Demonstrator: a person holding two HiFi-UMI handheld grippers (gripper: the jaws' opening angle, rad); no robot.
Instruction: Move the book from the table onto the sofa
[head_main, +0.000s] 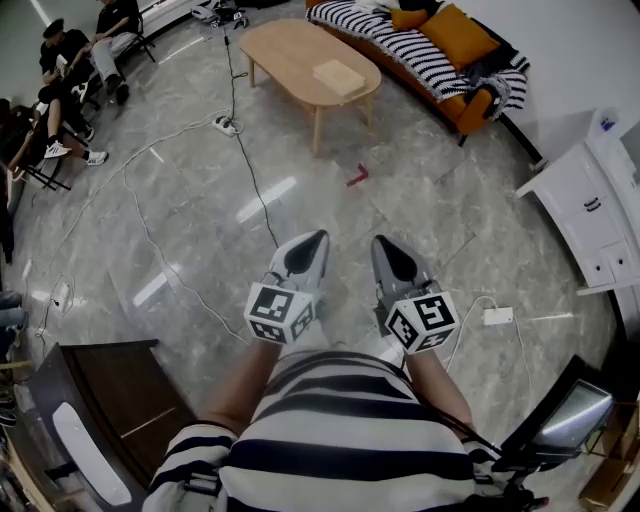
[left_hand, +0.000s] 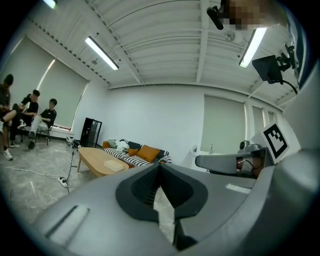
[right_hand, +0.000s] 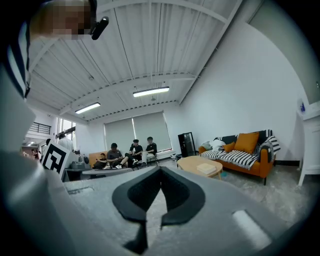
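Left gripper (head_main: 315, 245) and right gripper (head_main: 385, 248), both closed empty, are aiming toward the book (head_main: 339, 77) lying well beyond reach

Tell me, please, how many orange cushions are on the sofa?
2: a large cushion against the back of the sofa, and a smaller cushion beside it, farther from the camera. More may be hidden.

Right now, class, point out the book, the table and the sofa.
book (head_main: 339, 77), head view, top cover.
table (head_main: 287, 48), head view, bare tabletop.
sofa (head_main: 398, 44), head view, striped seat cover.
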